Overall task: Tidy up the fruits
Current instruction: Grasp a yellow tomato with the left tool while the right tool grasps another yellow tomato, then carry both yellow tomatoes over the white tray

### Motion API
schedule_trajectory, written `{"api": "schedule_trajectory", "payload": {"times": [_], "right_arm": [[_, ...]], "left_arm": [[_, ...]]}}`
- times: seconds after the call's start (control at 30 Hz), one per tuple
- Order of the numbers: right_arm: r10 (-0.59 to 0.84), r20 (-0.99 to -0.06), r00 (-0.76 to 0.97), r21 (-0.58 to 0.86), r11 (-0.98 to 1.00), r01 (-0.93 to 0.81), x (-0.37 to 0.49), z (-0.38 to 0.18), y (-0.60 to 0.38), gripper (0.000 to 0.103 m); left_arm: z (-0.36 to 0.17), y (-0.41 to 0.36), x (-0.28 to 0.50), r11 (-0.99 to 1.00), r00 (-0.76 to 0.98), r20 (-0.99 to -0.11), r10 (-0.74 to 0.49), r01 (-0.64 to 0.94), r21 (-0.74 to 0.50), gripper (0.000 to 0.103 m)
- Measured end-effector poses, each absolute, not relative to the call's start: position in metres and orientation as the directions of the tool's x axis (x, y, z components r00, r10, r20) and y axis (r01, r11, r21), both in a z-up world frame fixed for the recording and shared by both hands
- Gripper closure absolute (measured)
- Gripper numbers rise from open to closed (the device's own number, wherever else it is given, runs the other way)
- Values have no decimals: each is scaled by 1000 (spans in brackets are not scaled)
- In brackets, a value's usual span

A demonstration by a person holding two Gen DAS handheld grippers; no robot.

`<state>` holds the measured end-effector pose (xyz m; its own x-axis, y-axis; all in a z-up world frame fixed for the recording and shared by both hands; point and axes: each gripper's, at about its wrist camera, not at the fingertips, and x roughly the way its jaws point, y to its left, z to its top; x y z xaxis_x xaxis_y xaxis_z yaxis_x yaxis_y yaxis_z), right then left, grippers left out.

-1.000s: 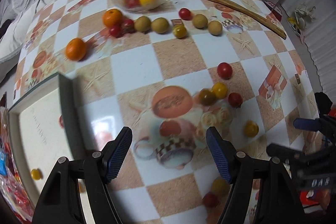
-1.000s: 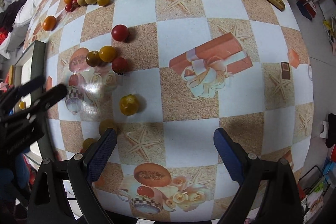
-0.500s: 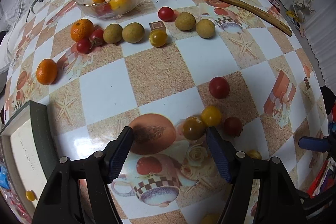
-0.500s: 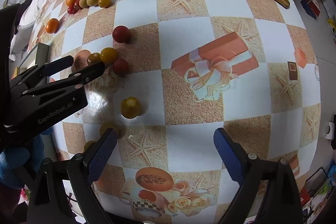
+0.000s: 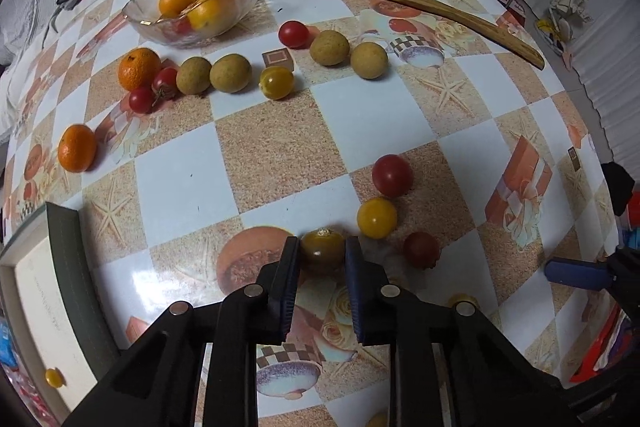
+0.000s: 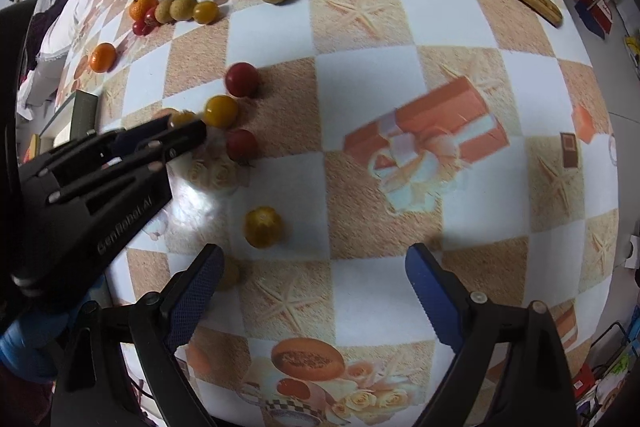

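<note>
**Dark tomato sits between my left fingers**

The brownish tomato (image 5: 322,251) is directly between the two pads of my left gripper (image 5: 322,259), at their tips, and both pads seem to touch its sides. I judge the fingers are closed on it, though it rests on the table (image 5: 280,147). It is round, so no long axis matters. Just to the right of the fingers lies a yellow tomato (image 5: 377,218), beyond it a red tomato (image 5: 392,175), and another red one (image 5: 421,249) is near the right pad. The glass bowl (image 5: 192,3) is far ahead and slightly left. My right gripper (image 6: 314,291) is wide open, holding nothing; an orange-yellow tomato (image 6: 262,227) lies just ahead of its left finger.
</note>
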<state>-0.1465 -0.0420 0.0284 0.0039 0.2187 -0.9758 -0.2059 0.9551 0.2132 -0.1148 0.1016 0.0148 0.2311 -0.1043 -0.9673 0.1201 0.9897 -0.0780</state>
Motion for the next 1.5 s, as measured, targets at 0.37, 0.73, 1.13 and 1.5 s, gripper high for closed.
{"api": "schedule_trajectory", "payload": {"times": [0.37,0.73,1.13,1.5], "right_arm": [[144,-989,38,125,942,-310,-149,19,-5,73],[201,-979,29,187,948,-257,-159,35,-37,81],[233,-972,42,216,945,-244,-153,54,-45,81],[249,-967,44,218,908,-359,-163,75,-1,81]], "left_arm": [[20,138,-130,989,230,-962,-144,61,-134,79],[18,142,-129,983,227,-956,-185,35,-182,79],[58,166,-158,980,270,-944,-192,-5,-201,79],[90,211,-203,976,318,-936,-150,-103,-191,79]]}}
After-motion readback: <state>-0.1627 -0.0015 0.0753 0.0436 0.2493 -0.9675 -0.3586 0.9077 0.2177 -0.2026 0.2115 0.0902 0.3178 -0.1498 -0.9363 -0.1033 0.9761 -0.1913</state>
